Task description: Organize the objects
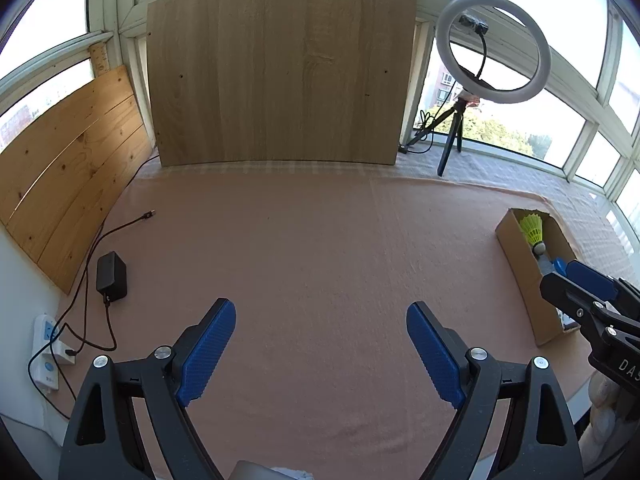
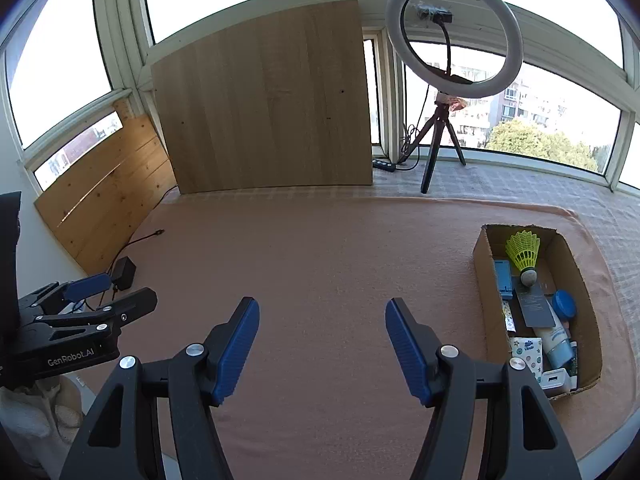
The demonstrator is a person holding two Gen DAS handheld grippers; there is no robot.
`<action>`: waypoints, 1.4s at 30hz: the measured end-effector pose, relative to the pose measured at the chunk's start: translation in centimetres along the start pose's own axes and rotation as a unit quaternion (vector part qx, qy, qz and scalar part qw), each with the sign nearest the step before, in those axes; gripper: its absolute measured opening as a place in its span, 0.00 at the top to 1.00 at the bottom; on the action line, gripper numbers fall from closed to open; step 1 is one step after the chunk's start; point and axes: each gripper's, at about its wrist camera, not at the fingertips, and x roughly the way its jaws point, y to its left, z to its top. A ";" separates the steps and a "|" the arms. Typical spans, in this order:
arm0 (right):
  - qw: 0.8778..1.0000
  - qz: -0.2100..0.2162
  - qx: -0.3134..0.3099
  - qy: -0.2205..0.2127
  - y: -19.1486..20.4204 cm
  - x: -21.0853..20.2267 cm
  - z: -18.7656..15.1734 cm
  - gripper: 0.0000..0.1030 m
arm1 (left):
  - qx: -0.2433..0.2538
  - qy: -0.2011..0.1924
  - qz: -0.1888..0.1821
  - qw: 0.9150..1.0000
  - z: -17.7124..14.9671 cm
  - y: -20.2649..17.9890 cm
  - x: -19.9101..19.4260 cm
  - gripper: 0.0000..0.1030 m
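A cardboard box lies on the pink cloth at the right. In it are a yellow shuttlecock, a blue round lid, a white tube, a dark card and several small packets. The box and shuttlecock also show in the left wrist view. My left gripper is open and empty over the bare cloth. My right gripper is open and empty, left of the box. Each gripper shows in the other's view, the right one beside the box, the left one at the far left.
A pink cloth covers the table. Wooden boards lean against the windows at the back and left. A ring light on a tripod stands at the back right. A black adapter, cables and a white power strip lie at the left.
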 end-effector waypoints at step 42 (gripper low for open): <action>1.000 -0.014 0.005 0.019 -0.8 1.5 -0.2 0.40 | 0.015 0.010 -0.006 1.000 0.2 -1.1 1.4 0.13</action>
